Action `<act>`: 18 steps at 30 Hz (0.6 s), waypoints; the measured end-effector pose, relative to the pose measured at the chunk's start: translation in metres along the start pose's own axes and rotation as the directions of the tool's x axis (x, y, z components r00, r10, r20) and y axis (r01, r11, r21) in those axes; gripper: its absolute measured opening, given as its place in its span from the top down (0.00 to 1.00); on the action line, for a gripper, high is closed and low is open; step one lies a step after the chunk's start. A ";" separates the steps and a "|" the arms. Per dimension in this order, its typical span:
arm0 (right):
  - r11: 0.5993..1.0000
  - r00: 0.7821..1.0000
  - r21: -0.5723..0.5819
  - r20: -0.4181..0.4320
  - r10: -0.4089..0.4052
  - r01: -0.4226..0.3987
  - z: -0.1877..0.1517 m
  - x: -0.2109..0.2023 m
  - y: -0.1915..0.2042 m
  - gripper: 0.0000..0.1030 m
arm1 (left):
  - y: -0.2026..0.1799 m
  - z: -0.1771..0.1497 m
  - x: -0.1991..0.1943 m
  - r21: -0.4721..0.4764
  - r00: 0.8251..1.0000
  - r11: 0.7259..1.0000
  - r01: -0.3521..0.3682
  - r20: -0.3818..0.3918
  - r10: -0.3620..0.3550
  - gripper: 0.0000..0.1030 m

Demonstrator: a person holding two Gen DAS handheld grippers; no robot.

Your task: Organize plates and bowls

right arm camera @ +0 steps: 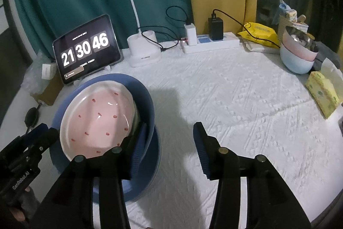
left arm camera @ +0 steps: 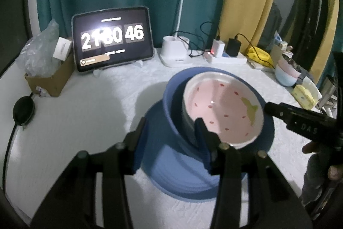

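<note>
You have a white textured tablecloth [right arm camera: 235, 100] across the whole table, and the back edge is kept for clutter so the middle stays free for sorting: a tablet [right arm camera: 86, 49] showing a clock, a white desk lamp [right arm camera: 141, 50], a power strip [right arm camera: 211, 42] with chargers, a yellow packet [right arm camera: 260, 33] and a tissue box [right arm camera: 321, 93]. Your main stack sits toward the left of the cloth: a blue plate [left arm camera: 265, 138] at the bottom, a blue bowl [left arm camera: 169, 106] on it, and a pink bowl [left arm camera: 223, 108] with red specks nested inside, tilted rather than seated flat, probably because it has only just been dropped in. A second small stack of a pink and a pale blue bowl [right arm camera: 297, 57] waits at the far right, well apart, and likely needs joining to the rest. Your left gripper [left arm camera: 171, 134] has its jaws parted, straddling the near wall of the blue bowl, one finger outside it and one over the pink bowl's rim; nothing looks clamped. Your right gripper [right arm camera: 169, 136] is also spread, one finger beside the blue bowl's right wall, the other over bare cloth, holding nothing.
</note>
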State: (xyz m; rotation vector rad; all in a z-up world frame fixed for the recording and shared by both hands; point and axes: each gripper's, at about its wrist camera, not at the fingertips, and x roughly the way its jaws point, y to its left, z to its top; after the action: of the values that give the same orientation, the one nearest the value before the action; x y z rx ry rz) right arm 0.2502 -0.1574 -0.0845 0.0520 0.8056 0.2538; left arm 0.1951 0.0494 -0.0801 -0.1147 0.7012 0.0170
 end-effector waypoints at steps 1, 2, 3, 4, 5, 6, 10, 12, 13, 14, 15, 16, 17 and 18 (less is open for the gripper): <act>1.000 1.000 -0.002 0.002 -0.001 0.001 -0.001 -0.002 0.000 0.53 | -0.001 -0.001 -0.002 0.001 1.000 1.000 0.003 0.002 -0.003 0.56; 1.000 1.000 -0.004 0.004 -0.001 0.001 -0.002 -0.004 0.000 0.53 | -0.002 -0.001 -0.004 0.003 1.000 1.000 0.005 0.005 -0.005 0.56; 1.000 1.000 -0.006 0.006 -0.002 0.002 -0.003 -0.006 0.001 0.53 | -0.003 -0.002 -0.006 0.006 1.000 1.000 0.009 0.008 -0.009 0.56; 1.000 1.000 -0.007 0.009 -0.004 0.005 -0.004 -0.009 0.000 0.52 | -0.004 -0.003 -0.008 0.007 1.000 1.000 0.010 0.009 -0.010 0.56; 1.000 1.000 -0.007 0.013 -0.008 0.008 -0.005 -0.011 0.000 0.52 | -0.005 -0.004 -0.010 0.010 1.000 1.000 0.013 0.010 -0.013 0.55; 1.000 1.000 -0.007 0.015 -0.011 0.011 -0.006 -0.013 -0.001 0.52 | -0.006 -0.005 -0.012 0.013 1.000 1.000 0.015 0.013 -0.015 0.55; 1.000 0.999 -0.001 0.026 -0.022 0.022 -0.012 -0.022 -0.006 0.52 | -0.012 -0.009 -0.020 0.028 0.999 0.999 0.024 0.023 -0.024 0.55; 1.000 0.999 0.004 0.030 -0.027 0.027 -0.014 -0.026 -0.008 0.52 | -0.015 -0.011 -0.024 0.034 0.999 0.999 0.027 0.030 -0.028 0.54; 1.000 0.999 0.007 0.034 -0.031 0.030 -0.016 -0.029 -0.009 0.52 | -0.017 -0.012 -0.027 0.039 0.999 0.999 0.029 0.036 -0.031 0.54; 0.999 0.999 0.008 0.038 -0.033 0.033 -0.018 -0.032 -0.010 0.52 | -0.019 -0.013 -0.029 0.043 0.999 0.999 0.031 0.040 -0.033 0.54; 0.999 0.998 0.009 0.043 -0.037 0.037 -0.020 -0.035 -0.011 0.52 | -0.020 -0.014 -0.031 0.047 0.998 0.998 0.032 0.044 -0.034 0.52; 0.999 0.998 0.011 0.047 -0.039 0.039 -0.021 -0.038 -0.012 0.52 | -0.022 -0.014 -0.034 0.053 0.998 0.998 0.036 0.047 -0.038 0.50; 0.999 0.998 0.012 0.050 -0.041 0.040 -0.023 -0.041 -0.013 0.52 | -0.024 -0.015 -0.036 0.057 0.998 0.998 0.041 0.050 -0.044 0.48; 0.999 0.998 0.014 0.054 -0.043 0.042 -0.024 -0.044 -0.014 0.52 | -0.026 -0.016 -0.038 0.061 0.997 0.997 0.044 0.054 -0.047 0.48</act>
State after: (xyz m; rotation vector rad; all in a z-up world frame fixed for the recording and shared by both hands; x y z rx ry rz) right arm 0.2068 -0.1825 -0.0721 0.0533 0.7532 0.2062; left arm 0.1569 0.0228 -0.0648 -0.0722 0.6426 -0.0444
